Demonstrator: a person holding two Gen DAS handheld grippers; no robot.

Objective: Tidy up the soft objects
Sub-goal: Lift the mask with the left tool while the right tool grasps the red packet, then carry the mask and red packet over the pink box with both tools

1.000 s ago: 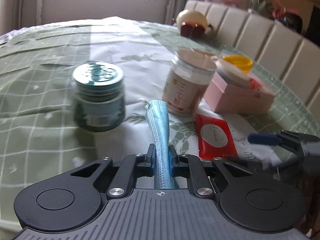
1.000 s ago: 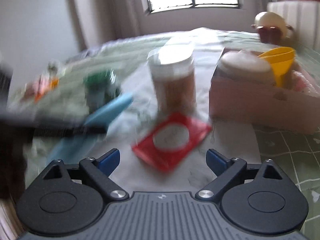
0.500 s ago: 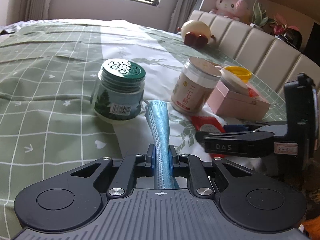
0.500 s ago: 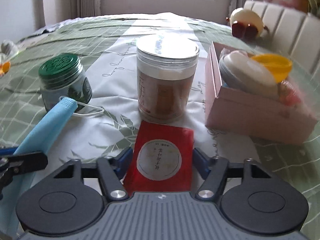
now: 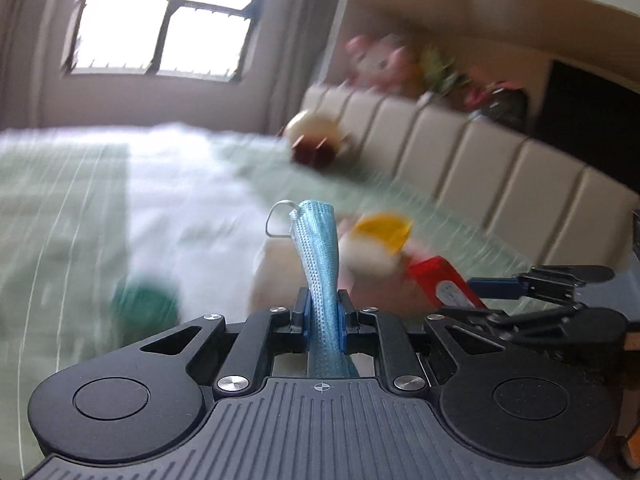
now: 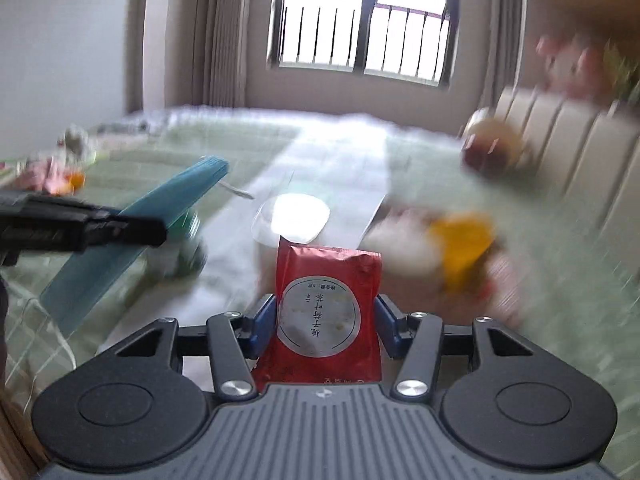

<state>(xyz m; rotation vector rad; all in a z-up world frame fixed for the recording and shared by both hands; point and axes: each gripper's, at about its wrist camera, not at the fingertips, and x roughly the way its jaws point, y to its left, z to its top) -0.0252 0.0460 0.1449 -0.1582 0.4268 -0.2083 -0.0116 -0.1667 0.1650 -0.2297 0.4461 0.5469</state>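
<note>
Our left hand-held gripper (image 5: 323,312) pinches the mask (image 5: 318,240); the right hand-held gripper (image 6: 326,330), closing, squeezes the red packet (image 6: 326,312). We should carry both steadily, grips firm.

Home, a bedroom or living room. Barred window (image 6: 362,24) with long curtains (image 6: 224,36) beside it, plain pale walls. Padded cream headboard or sofa back (image 5: 480,168) along the right side, pink plush toy (image 5: 376,60) and other knick-knacks on the ledge above it. Broad flat surface under a green patterned cloth (image 5: 56,208) with a white strip; bed or desk, cannot tell. Household jars and containers on it, blurred.
</note>
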